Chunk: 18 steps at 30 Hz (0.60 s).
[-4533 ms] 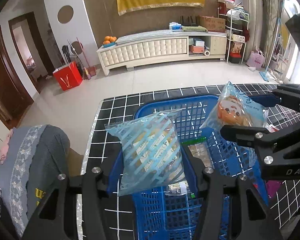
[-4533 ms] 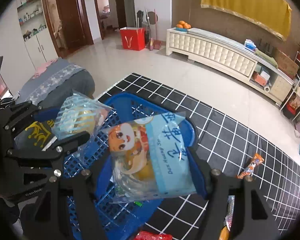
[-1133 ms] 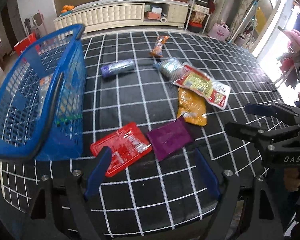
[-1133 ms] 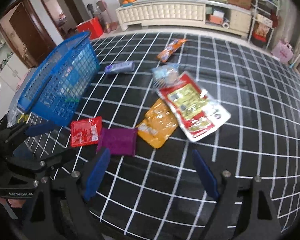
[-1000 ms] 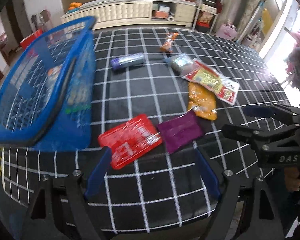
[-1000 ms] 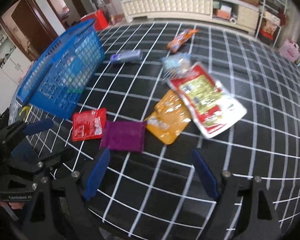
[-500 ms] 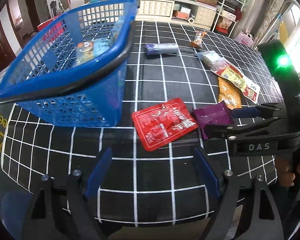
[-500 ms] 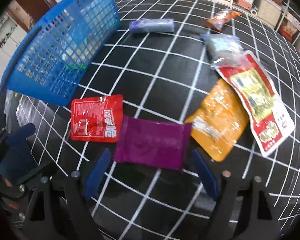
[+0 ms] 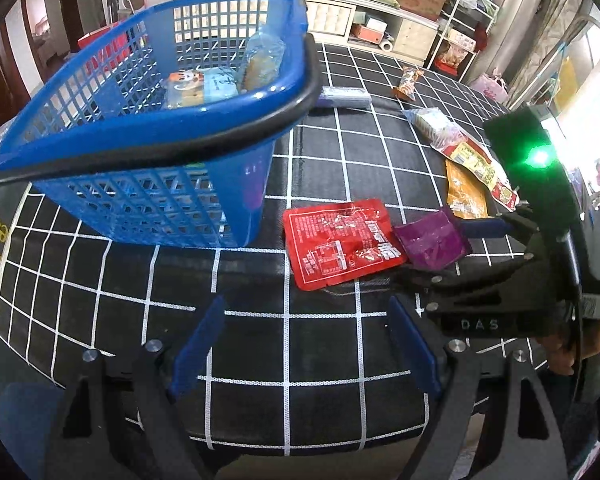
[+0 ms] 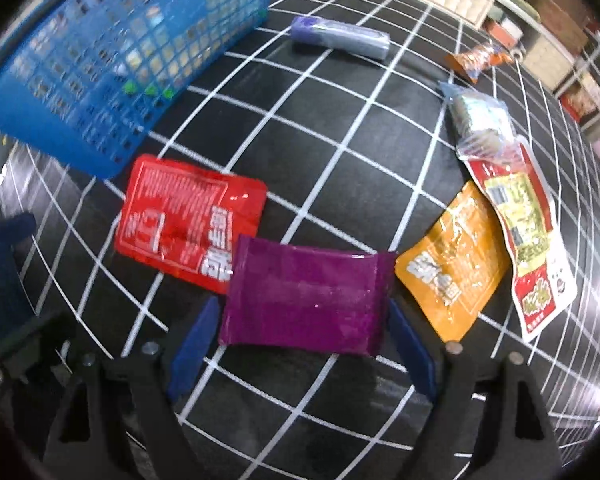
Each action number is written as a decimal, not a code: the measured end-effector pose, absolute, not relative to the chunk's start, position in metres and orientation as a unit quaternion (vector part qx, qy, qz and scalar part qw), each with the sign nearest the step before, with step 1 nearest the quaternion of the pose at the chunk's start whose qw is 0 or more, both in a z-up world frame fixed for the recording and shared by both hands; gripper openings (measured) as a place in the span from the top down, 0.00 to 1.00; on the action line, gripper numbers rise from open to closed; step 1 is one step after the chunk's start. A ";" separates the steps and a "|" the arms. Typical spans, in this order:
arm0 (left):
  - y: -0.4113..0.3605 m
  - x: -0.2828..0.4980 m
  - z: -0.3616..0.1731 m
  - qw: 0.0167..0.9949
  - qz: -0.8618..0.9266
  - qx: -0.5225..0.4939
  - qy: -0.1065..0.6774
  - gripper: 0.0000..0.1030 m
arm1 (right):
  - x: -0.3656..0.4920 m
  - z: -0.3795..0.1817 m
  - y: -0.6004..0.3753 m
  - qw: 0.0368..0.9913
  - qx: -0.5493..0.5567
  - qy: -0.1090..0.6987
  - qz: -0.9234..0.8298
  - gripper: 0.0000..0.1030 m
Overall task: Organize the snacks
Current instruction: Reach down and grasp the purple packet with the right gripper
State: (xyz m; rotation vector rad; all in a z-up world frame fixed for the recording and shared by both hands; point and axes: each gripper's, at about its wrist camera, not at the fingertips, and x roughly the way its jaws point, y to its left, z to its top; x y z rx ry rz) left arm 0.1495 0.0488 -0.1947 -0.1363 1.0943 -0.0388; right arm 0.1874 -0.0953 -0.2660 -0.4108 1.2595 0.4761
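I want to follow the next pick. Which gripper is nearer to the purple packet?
Right. The right gripper straddles the purple packet, fingers open at its short ends. The left gripper hangs apart, nearer the red packet.

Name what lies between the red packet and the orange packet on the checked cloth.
The purple packet lies between them, overlapping the red packet and nearly meeting the orange packet. The right wrist view shows it best.

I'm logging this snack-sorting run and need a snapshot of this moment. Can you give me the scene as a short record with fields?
surface: black cloth with white grid
basket: blue basket, two clear-wrapped snacks inside
left gripper: open, empty, short of the red packet
right gripper: open, straddling the purple packet
overlap: purple packet's edge lies on the red packet
still out: orange packet, purple tube
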 end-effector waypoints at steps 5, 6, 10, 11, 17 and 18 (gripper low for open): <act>0.050 0.146 -0.195 0.851 -0.016 -0.066 0.521 0.20 | 0.181 -0.269 -0.096 0.772 -0.182 0.569 0.217 0.23; 0.050 0.146 -0.195 0.851 -0.015 -0.065 0.521 0.20 | 0.178 -0.266 -0.101 0.776 -0.181 0.564 0.217 0.27; 0.048 0.144 -0.195 0.850 -0.014 -0.066 0.523 0.20 | 0.169 -0.264 -0.107 0.778 -0.185 0.556 0.226 0.38; 0.047 0.143 -0.195 0.850 -0.015 -0.065 0.522 0.20 | 0.167 -0.263 -0.107 0.779 -0.186 0.555 0.226 0.40; 0.041 0.143 -0.191 0.851 -0.023 -0.059 0.521 0.20 | 0.155 -0.256 -0.132 0.788 -0.165 0.552 0.217 0.41; 0.040 0.144 -0.191 0.851 -0.024 -0.058 0.521 0.20 | 0.153 -0.251 -0.140 0.791 -0.161 0.550 0.214 0.41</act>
